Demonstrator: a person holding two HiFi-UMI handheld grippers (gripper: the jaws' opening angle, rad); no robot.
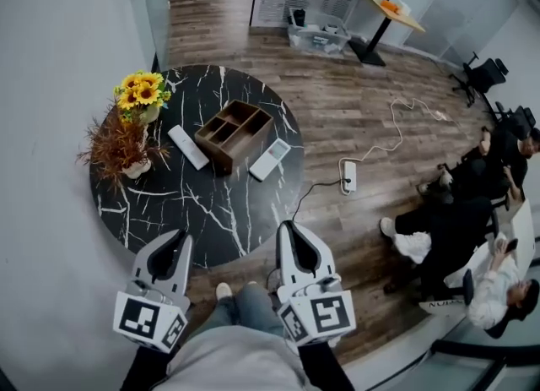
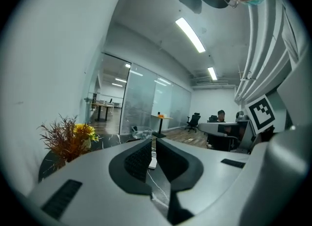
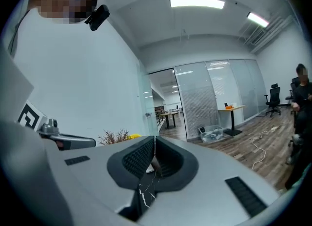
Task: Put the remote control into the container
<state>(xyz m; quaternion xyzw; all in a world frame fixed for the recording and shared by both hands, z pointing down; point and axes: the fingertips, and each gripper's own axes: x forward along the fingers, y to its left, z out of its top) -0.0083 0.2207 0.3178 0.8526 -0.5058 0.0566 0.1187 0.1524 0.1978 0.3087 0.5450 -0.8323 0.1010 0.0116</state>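
Note:
A brown wooden container [image 1: 234, 133] with several compartments stands on the round black marble table [image 1: 202, 212]. One white remote control [image 1: 187, 146] lies just left of it, and a second white remote [image 1: 269, 159] lies just right of it. Both grippers hover at the table's near edge, well short of the remotes. The left gripper [image 1: 179, 237] is shut and empty; in the left gripper view its jaws [image 2: 153, 144] meet with nothing between them. The right gripper [image 1: 288, 229] is likewise shut and empty, with its jaws [image 3: 155, 144] pressed together.
A vase of sunflowers [image 1: 142, 95] and a dried plant [image 1: 122, 149] stand at the table's left edge. On the wooden floor lie a power strip [image 1: 349, 176] and its cable. People sit at the right [image 1: 472, 212]. A clear plastic bin [image 1: 316, 39] sits far back.

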